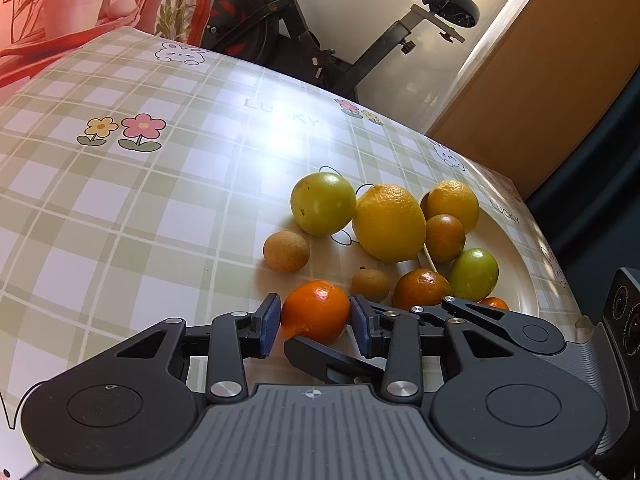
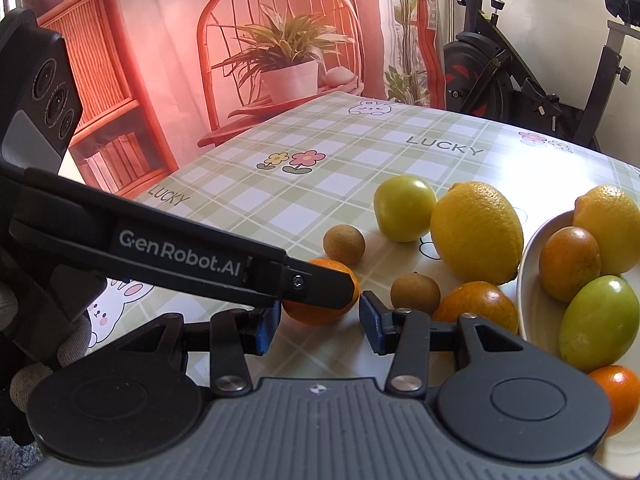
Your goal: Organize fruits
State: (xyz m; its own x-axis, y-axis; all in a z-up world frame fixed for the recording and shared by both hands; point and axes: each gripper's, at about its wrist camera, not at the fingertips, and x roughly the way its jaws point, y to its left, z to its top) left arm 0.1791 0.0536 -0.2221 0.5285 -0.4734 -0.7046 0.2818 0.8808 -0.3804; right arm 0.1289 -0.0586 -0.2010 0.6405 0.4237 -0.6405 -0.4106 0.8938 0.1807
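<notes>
Left wrist view: left gripper point(image 1: 314, 322) clamps the orange mandarin point(image 1: 316, 312) on the checked tablecloth point(image 1: 120, 220), white plate point(image 1: 516, 248) of fruit at 2 o'clock; right wrist view: right gripper point(image 2: 320, 320) empty, jaws apart, mandarin point(image 2: 320, 308) at 12 o'clock, plate point(image 2: 528, 280) at 3 o'clock.

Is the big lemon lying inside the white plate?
No, in the right wrist view the big lemon lies on the tablecloth, just outside the rim of the white plate.
</notes>
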